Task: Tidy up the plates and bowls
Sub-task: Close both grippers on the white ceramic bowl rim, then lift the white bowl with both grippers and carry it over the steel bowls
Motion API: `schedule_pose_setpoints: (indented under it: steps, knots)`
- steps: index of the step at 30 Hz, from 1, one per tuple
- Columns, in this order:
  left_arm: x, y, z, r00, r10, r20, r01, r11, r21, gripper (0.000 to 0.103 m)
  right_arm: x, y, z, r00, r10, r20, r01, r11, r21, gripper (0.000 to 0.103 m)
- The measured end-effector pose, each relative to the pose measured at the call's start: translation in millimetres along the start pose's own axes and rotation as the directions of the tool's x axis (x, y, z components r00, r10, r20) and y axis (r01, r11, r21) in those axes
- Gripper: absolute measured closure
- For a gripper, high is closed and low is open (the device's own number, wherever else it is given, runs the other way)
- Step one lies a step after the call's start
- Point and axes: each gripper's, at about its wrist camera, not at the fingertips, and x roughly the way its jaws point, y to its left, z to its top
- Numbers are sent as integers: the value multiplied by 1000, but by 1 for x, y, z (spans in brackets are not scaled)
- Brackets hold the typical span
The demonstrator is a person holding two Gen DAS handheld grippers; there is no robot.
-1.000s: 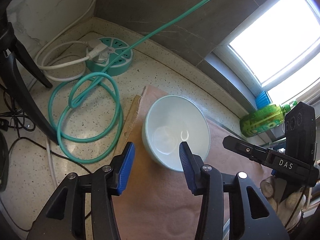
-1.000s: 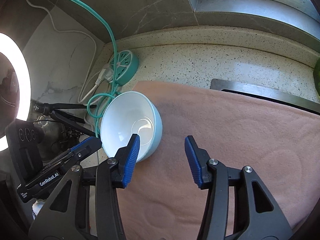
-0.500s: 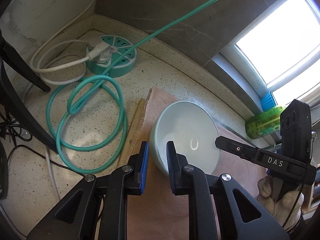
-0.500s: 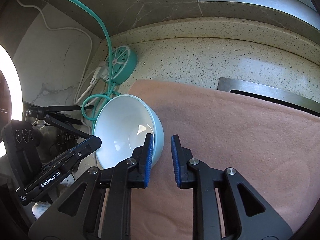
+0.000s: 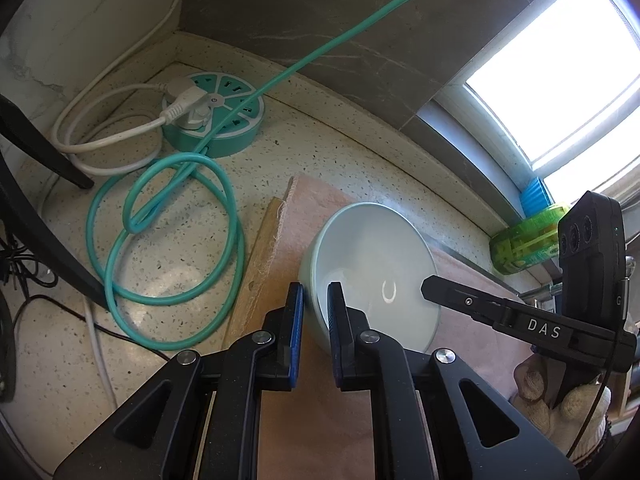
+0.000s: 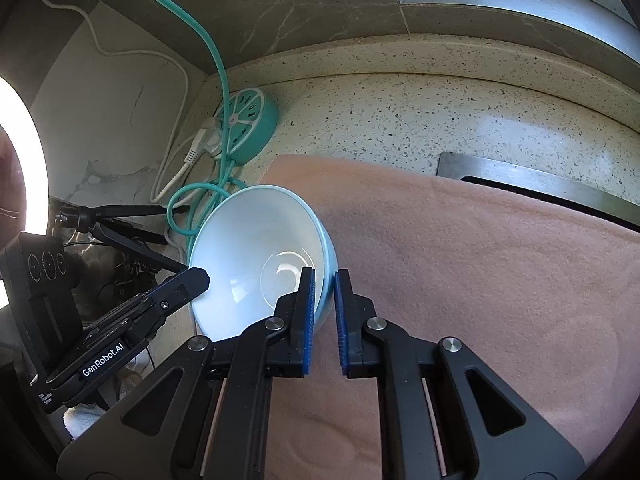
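With both grippers clamped on opposite sides of one rim, next move prob a two-handed lift. L to R: teal power strip (image 5: 214, 114) w/ looped cord back-left on speckled counter (image 5: 360, 152); left gripper (image 5: 314, 300) pinching near-left wall of pale blue bowl (image 5: 372, 276), one pad outside, one inside; right gripper (image 6: 322, 288) pinching bowl's right wall likewise. Bowl upright at left edge of pink towel (image 6: 480, 280), directly ahead of both, neither hand nearer; needs even raise, else tilt.
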Motion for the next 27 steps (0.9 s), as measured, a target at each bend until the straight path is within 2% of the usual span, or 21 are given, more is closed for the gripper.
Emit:
schedule_pose_setpoints:
  steps: [12, 27]
  knots:
    - [-19, -32, -14, 998, -56, 23, 55, 998, 39, 93, -56, -13, -29, 999, 14, 51, -16, 1000, 24, 93]
    - [-48, -114, -51, 987, -158, 27, 151, 974, 170, 93, -154, -52, -88, 985, -12, 173, -1, 997, 72, 93]
